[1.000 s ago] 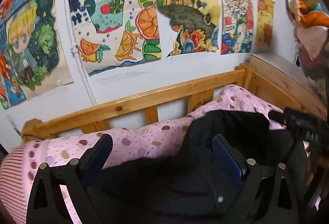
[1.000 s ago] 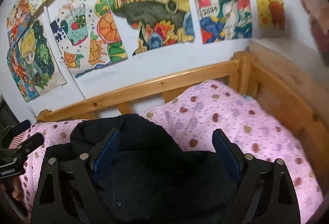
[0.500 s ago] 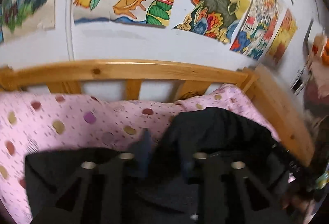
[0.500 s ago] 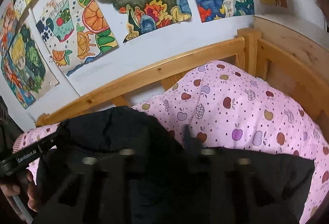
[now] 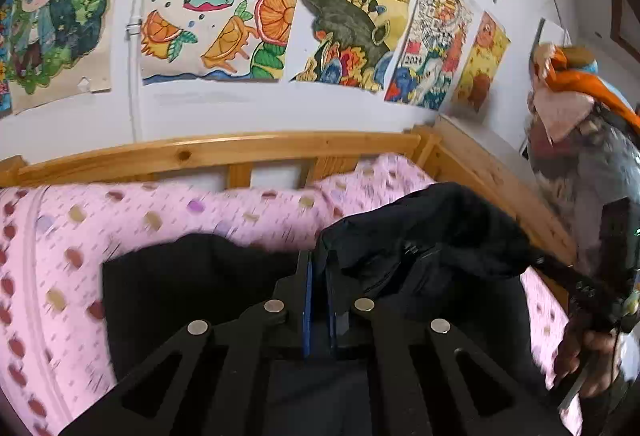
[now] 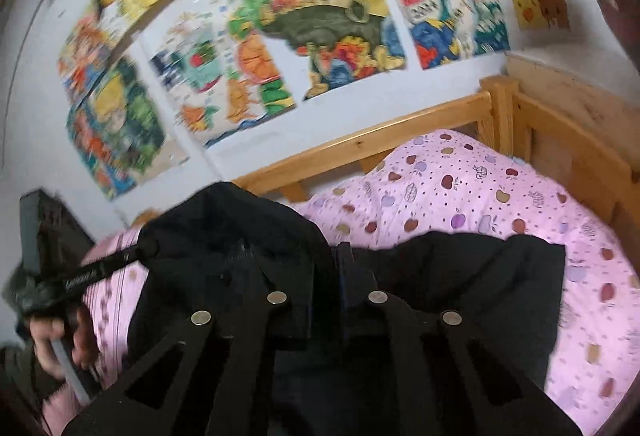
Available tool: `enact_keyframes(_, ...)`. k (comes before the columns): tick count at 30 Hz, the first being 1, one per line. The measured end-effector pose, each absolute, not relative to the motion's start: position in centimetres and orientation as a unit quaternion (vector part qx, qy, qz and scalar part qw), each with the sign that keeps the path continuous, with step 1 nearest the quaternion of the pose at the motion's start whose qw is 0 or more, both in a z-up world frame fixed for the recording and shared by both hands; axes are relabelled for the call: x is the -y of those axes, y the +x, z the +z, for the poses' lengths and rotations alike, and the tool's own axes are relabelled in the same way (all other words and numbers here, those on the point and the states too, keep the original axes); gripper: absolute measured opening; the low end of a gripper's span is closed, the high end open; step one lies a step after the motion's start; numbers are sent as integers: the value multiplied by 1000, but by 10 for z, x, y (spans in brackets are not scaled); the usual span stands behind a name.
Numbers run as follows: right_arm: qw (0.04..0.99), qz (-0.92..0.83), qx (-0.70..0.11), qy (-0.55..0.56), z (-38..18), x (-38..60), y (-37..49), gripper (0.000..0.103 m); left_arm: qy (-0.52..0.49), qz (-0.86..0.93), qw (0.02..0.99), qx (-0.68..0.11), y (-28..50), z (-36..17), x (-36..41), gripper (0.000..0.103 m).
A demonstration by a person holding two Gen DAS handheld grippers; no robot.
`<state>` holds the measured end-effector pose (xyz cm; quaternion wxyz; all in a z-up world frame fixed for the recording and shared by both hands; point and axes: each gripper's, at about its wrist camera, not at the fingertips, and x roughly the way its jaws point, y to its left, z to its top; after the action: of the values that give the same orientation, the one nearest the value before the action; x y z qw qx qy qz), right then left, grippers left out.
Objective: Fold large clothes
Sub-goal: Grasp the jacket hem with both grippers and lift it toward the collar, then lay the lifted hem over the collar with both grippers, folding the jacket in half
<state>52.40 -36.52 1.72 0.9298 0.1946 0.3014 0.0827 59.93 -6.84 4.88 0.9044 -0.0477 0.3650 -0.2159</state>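
A black jacket point(image 5: 432, 228) lies bunched on the pink quilt. In the left wrist view my left gripper point(image 5: 318, 268) has its blue pads almost together, closing the last bit on a fold of the jacket. In the right wrist view my right gripper point(image 6: 338, 264) is likewise closing on the jacket point(image 6: 240, 236), with cloth pinched between its fingers. Between the two grips the jacket's raised part hangs in a hump. A person's hand point(image 5: 592, 356) holds the right tool, and another hand point(image 6: 60, 336) holds the left one.
The pink apple-print quilt point(image 6: 480, 196) covers a bed with a wooden rail point(image 5: 240, 148) along the wall and a wooden end board point(image 6: 568, 140) on the right. Colourful drawings point(image 5: 216, 4) hang on the white wall. Hanging clothes point(image 5: 568, 108) crowd the right side.
Both grippers went from wide open over the jacket to shut on its cloth. Both views have shifted, and the jacket's middle now stands up higher between them.
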Motion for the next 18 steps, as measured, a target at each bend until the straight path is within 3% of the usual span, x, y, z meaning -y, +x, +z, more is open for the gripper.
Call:
enact_keyframes(10, 918, 97, -357, 142, -31, 357, 467, 7, 51, -206, 892, -398, 525, -9, 66, 5)
enact_keyframes(18, 911, 81, -384, 124, -78, 353, 474, 6, 86, -206, 891, -396, 522, -61, 77, 5)
